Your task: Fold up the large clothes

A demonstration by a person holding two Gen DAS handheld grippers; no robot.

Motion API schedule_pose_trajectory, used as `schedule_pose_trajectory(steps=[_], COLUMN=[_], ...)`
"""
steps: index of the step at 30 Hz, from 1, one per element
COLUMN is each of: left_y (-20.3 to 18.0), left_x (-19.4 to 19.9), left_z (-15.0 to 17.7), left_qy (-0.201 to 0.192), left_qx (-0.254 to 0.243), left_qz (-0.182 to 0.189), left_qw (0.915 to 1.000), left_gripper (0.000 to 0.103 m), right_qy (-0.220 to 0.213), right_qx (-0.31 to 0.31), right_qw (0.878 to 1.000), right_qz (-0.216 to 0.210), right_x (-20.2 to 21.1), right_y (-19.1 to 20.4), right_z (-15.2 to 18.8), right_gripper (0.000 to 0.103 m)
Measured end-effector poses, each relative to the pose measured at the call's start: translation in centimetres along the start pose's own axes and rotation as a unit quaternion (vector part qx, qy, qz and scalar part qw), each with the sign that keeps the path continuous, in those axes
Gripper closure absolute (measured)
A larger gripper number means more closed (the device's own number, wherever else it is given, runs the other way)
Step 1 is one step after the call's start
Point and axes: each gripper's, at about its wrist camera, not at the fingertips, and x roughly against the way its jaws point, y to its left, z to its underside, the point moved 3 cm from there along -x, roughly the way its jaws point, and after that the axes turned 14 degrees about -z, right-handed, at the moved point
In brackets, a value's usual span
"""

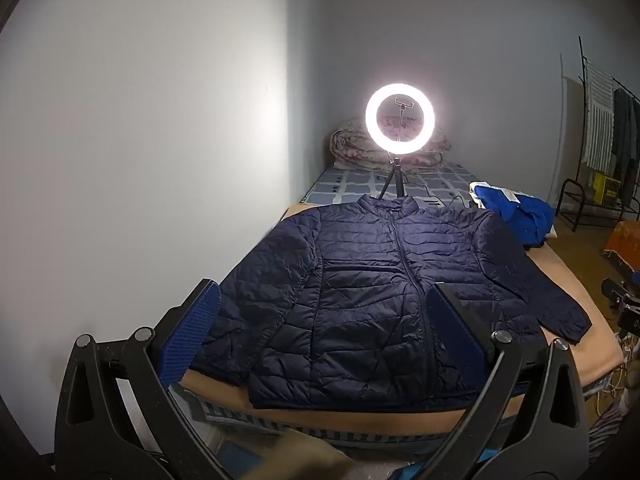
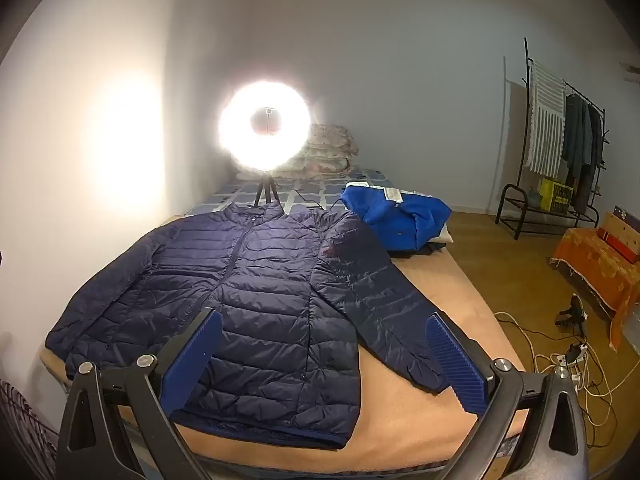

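Two grippers hovered wide open over a navy jacket (image 1: 360, 292) spread flat on a bed (image 2: 432, 420).

The left gripper (image 1: 324, 336) hung above the jacket's hem, its blue-padded fingers (image 1: 192, 336) set far apart and holding nothing; the right gripper (image 2: 324, 360) was likewise spread wide and empty over the jacket's lower right side, one finger near the outstretched sleeve (image 2: 384, 312). The jacket lay front up, zipped, collar toward a lit ring light (image 1: 402, 119) on a small tripod. A blue garment (image 2: 396, 216) sat bunched past the jacket's shoulder, folded quilts (image 2: 328, 152) against the far wall. A clothes rack (image 2: 560, 140) stood at right, cables (image 2: 560, 356) trailing across the wood floor (image 2: 500, 248).
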Motion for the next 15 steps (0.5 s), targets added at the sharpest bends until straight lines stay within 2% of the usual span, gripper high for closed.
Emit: schedule_pose_trajectory(steps=[15], left_y=[-0.18], left_x=[0.38], left_z=[-0.32], left_qy=[-0.002], left_qx=[-0.005], left_qz=[-0.001], left_qw=[1.0000], left_gripper=[0.000], right_qy=[-0.004], right_qx=[-0.001], right_qw=[1.000], right_qz=[0.000], right_x=[0.64], right_y=[0.07], right_z=[-0.32], right_gripper=[0.000])
